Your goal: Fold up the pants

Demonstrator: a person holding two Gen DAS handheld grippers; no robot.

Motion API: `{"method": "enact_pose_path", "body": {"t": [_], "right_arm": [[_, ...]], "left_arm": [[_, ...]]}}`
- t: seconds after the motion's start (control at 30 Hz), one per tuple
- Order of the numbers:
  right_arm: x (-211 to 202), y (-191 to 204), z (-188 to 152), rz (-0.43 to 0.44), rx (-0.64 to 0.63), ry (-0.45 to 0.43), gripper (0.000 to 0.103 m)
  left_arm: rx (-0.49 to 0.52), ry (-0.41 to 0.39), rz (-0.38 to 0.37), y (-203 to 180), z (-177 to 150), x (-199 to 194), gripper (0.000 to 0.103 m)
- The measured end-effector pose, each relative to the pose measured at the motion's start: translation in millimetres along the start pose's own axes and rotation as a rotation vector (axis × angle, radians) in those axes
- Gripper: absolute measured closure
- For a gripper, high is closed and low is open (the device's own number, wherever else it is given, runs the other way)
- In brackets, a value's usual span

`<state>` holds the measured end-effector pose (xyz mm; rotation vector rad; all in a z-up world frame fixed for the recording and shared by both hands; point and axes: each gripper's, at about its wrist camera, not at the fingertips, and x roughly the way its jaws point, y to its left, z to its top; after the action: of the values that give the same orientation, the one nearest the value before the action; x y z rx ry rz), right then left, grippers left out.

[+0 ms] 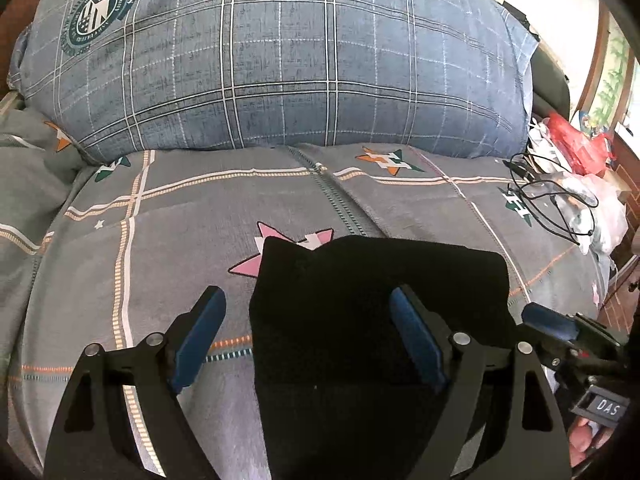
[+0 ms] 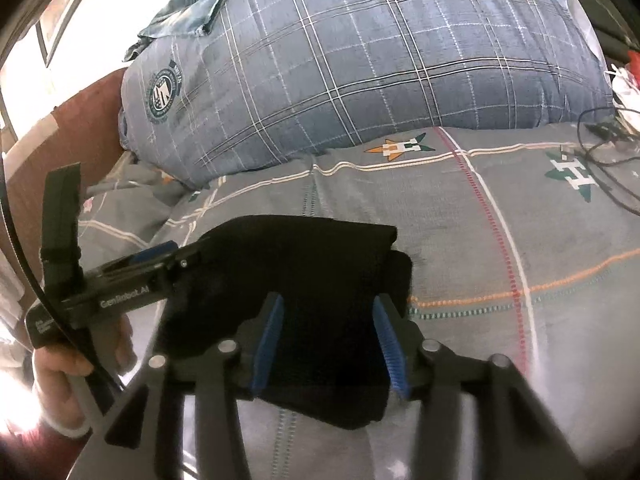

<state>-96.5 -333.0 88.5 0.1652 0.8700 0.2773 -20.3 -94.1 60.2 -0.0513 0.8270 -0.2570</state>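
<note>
The black pants [image 1: 360,300] lie folded into a compact block on the grey patterned bedcover [image 1: 180,232]. My left gripper [image 1: 308,300] is open, its left finger beside the pants' left edge and its right finger over the fabric. In the right wrist view the pants [image 2: 320,264] lie under my right gripper [image 2: 328,308], which is open with both blue pads over the fabric. The left gripper's body [image 2: 120,284] shows at the pants' left side there, held by a hand. The right gripper also shows at the right edge of the left wrist view [image 1: 560,324].
A large blue plaid pillow [image 1: 280,60] lies across the bed behind the pants. Black cables [image 1: 552,200] and plastic bags [image 1: 580,148] sit at the right bed edge. A denim garment [image 2: 188,8] lies on the pillow's far corner. A brown headboard [image 2: 80,128] stands at the left.
</note>
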Motion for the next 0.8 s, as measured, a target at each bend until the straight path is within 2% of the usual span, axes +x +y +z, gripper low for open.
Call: {"method": "enact_pose_path", "body": {"t": [0.17, 0.27, 0.6, 0.8], "right_arm": [[3.8, 1.6, -2.9, 0.000, 0.007, 0.014, 0.049], [4.9, -3.8, -3.9, -0.003, 0.027, 0.017, 0.044], [13.1, -22.8, -7.2, -0.025, 0.070, 0.045, 0.042], [17.3, -31.2, -10.5, -0.013, 0.096, 0.056, 0.037]], "left_arm": [[-0.019, 0.010, -0.007, 4.2, -4.1, -2.2, 0.018], [-0.034, 0.018, -0.006, 7.9, -7.4, -1.4, 0.018], [-0.065, 0.053, -0.008, 19.6, -17.0, 2.7, 0.017], [-0.086, 0.062, -0.067, 28.0, -22.4, 1.6, 0.017]]}}
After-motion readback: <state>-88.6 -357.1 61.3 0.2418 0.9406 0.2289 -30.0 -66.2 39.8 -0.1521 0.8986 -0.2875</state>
